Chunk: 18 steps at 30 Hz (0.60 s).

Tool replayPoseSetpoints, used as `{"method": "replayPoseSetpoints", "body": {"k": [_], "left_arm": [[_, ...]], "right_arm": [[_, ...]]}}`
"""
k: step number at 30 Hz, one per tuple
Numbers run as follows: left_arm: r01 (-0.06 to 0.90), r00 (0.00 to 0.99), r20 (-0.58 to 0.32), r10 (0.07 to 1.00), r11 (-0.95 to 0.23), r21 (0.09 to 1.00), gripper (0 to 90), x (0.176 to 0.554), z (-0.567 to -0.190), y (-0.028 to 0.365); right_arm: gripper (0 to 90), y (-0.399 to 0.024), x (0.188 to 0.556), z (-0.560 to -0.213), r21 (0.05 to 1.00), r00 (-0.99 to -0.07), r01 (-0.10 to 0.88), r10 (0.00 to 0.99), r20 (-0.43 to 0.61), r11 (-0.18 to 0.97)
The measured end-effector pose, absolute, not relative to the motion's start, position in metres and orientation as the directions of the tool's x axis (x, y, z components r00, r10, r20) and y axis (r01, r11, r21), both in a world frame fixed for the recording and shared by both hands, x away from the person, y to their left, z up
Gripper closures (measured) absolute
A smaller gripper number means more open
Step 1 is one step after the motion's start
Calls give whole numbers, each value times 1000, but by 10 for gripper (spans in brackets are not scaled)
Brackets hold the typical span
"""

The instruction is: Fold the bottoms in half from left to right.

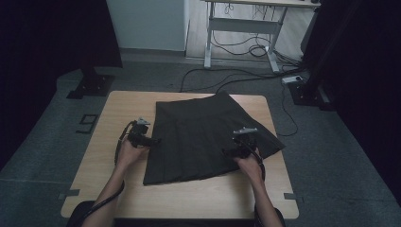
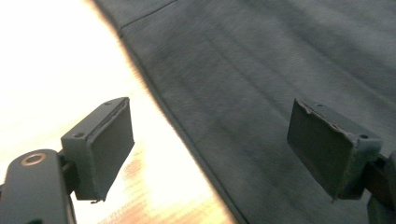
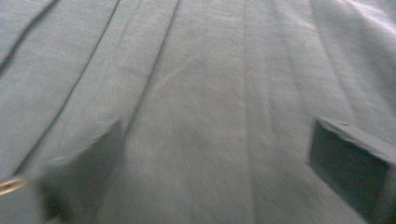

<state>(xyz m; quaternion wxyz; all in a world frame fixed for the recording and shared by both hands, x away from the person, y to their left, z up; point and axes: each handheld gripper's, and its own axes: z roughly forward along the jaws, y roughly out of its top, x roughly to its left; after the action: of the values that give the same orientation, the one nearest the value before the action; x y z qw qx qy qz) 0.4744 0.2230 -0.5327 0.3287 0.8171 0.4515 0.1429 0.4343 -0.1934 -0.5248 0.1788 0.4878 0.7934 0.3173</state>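
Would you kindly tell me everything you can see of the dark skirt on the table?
The skirt is a dark, pleated garment of matte woven-looking cloth, lying flat on the light wooden table. Its narrower waistband end points away from the person and its wide hem toward them. Long pleat folds run from waist to hem. Its far right corner reaches the table's edge. The left gripper sits at its left edge, jaws open; the right gripper is over its right part, jaws open.

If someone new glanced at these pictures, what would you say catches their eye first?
A dark pleated skirt lies spread flat across the middle of the wooden table. The left gripper sits at its left edge and the right gripper over its right half, both with jaws open and nothing between them.
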Motion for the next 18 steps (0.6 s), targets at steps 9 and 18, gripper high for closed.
{"method": "replayPoseSetpoints", "body": {"k": [9,18], "left_arm": [[630,563,-19,826,-415,656,156,468,-542,218],[617,591,-20,807,-436,655,160,436,-542,212]], "right_arm": [[4,-182,444,-546,643,-429,694,903,7,324],[3,-190,421,-546,638,-447,689,894,0,344]]}}
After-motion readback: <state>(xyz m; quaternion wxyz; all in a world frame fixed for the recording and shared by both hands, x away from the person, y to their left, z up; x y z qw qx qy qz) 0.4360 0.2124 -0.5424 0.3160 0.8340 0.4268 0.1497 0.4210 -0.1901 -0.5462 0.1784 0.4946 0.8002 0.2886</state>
